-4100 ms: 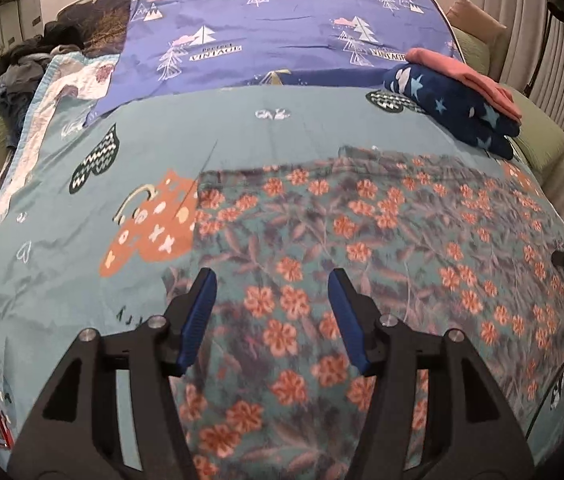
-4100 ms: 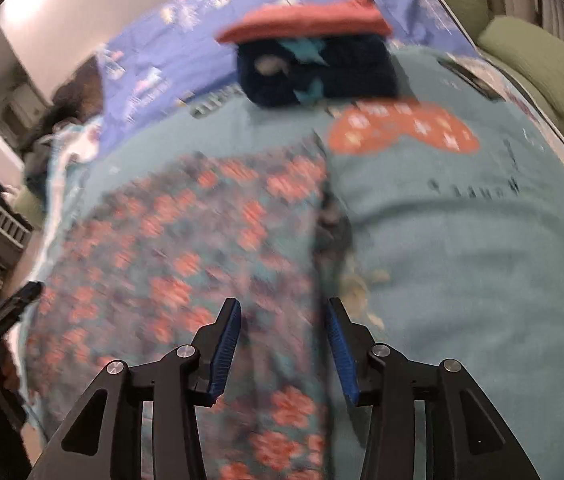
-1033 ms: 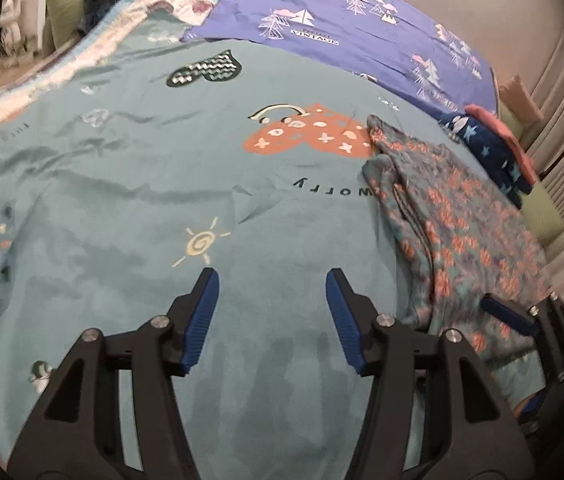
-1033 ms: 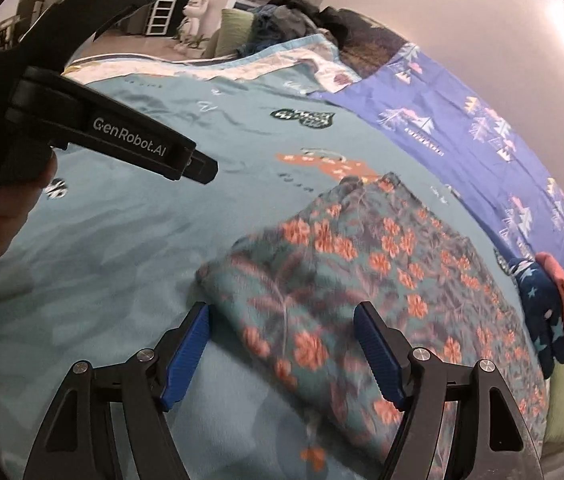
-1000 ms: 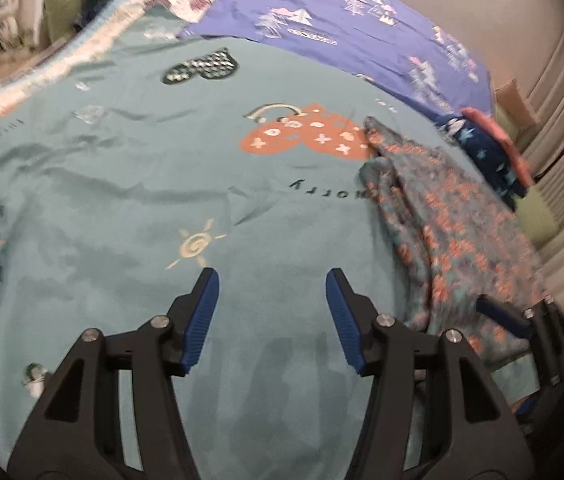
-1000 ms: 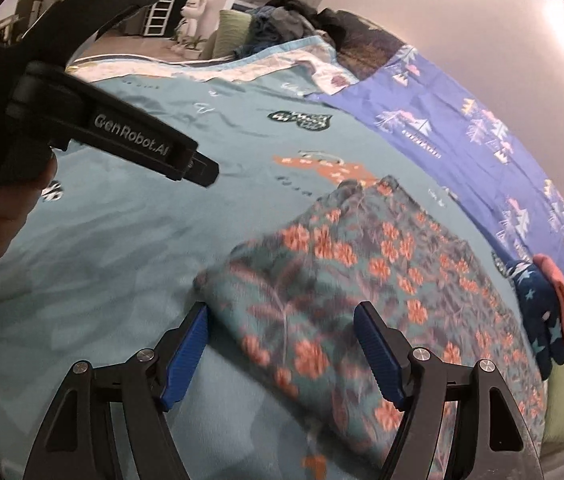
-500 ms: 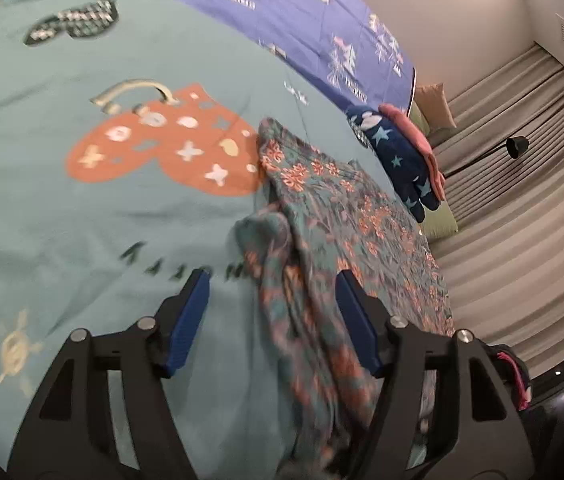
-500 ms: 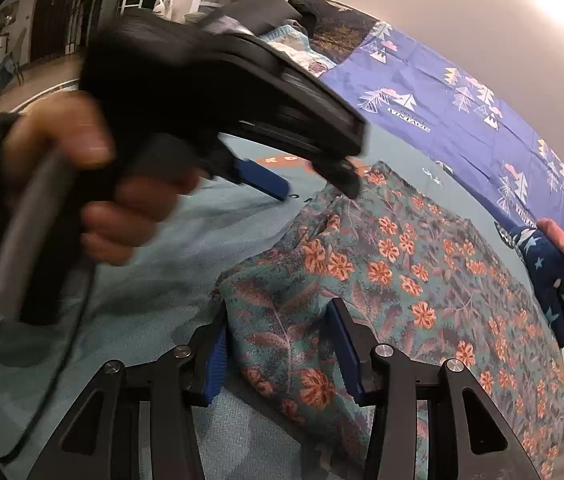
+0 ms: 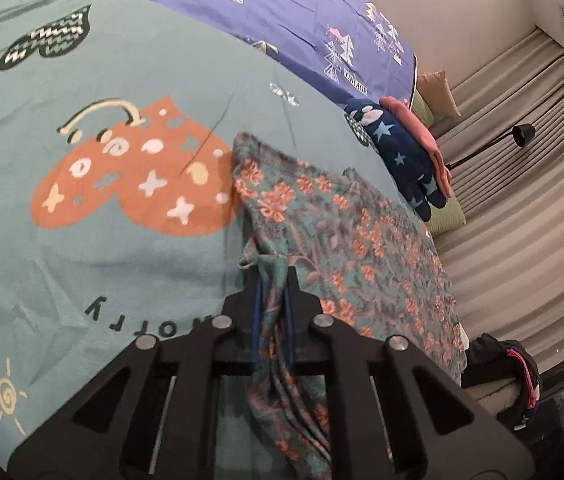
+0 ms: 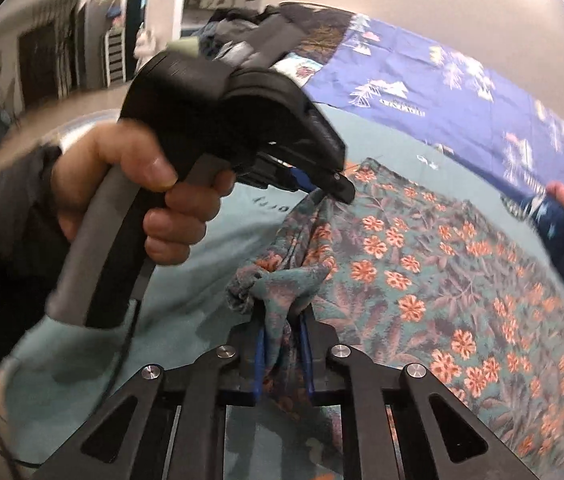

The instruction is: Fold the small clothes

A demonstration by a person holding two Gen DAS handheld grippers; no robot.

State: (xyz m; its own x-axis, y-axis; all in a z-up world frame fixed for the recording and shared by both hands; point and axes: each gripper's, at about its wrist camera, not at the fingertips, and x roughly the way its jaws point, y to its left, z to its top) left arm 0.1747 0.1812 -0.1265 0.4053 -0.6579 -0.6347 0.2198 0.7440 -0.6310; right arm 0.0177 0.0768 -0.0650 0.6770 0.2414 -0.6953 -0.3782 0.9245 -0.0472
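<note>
Floral garment (image 9: 345,240), flat on teal bedspread (image 9: 82,240): left gripper (image 9: 273,280) & right gripper (image 10: 282,320) each clamped on its near edge, prob. to lift for 1st fold.

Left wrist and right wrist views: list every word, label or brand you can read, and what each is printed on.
"VINTAGE" on the purple tree-print sheet, readable twice in the left wrist view; the small word above it is too blurred.
Upside-down dark letters on the teal bedspread, partly hidden behind the left gripper; not fully readable.
Right wrist view: the purple sheet's lettering is blurred, unreadable.
</note>
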